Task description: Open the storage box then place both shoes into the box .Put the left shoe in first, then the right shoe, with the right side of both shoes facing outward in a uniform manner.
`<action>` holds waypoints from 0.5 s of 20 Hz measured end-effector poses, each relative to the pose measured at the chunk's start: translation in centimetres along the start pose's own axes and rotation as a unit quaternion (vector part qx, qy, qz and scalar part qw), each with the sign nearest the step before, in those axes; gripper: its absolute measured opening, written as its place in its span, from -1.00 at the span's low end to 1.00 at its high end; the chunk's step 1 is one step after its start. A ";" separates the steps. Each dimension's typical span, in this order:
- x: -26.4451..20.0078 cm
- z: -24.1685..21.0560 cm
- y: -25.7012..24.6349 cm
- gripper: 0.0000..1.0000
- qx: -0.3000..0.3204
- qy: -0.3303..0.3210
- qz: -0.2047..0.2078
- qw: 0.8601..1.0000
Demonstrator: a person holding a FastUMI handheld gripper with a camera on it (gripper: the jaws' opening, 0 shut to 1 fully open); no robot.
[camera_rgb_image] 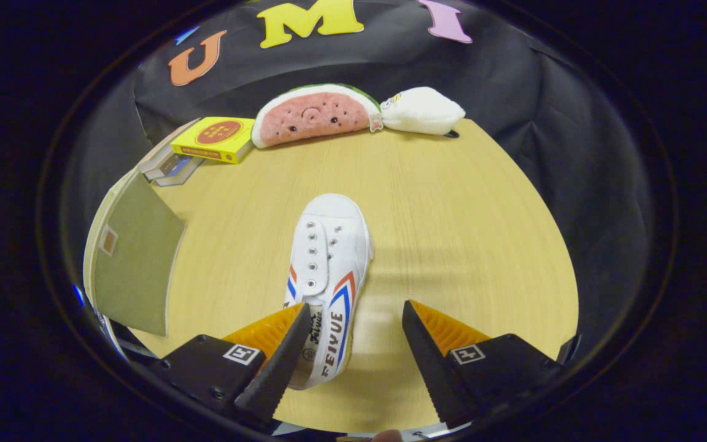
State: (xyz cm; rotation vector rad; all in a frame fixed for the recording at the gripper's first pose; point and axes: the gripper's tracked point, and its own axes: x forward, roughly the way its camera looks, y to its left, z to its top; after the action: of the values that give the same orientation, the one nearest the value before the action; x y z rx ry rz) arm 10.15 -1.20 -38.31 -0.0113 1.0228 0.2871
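The claw [353,325] gapes wide over the table [464,233]; a white canvas shoe [329,270] lies heel-first against its left finger, toe pointing ahead; the box's raised lid [135,264] stands further left.

Watermelon plush [313,115], white plush [422,110], yellow box [213,139].

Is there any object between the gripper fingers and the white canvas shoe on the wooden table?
Nothing visible. The open gripper is already at the white canvas shoe: its heel lies between the fingers, beside the left finger, on the wooden table.
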 end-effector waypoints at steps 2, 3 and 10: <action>1.3 0.0 0.1 0.93 -0.001 0.015 0.009 1.000; 1.7 0.1 0.1 0.93 -0.002 0.020 0.011 1.000; 2.9 0.2 1.6 0.35 0.005 0.061 0.068 0.996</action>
State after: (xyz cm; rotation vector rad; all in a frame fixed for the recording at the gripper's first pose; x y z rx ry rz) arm 11.33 1.02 -40.43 0.0507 1.1480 0.4093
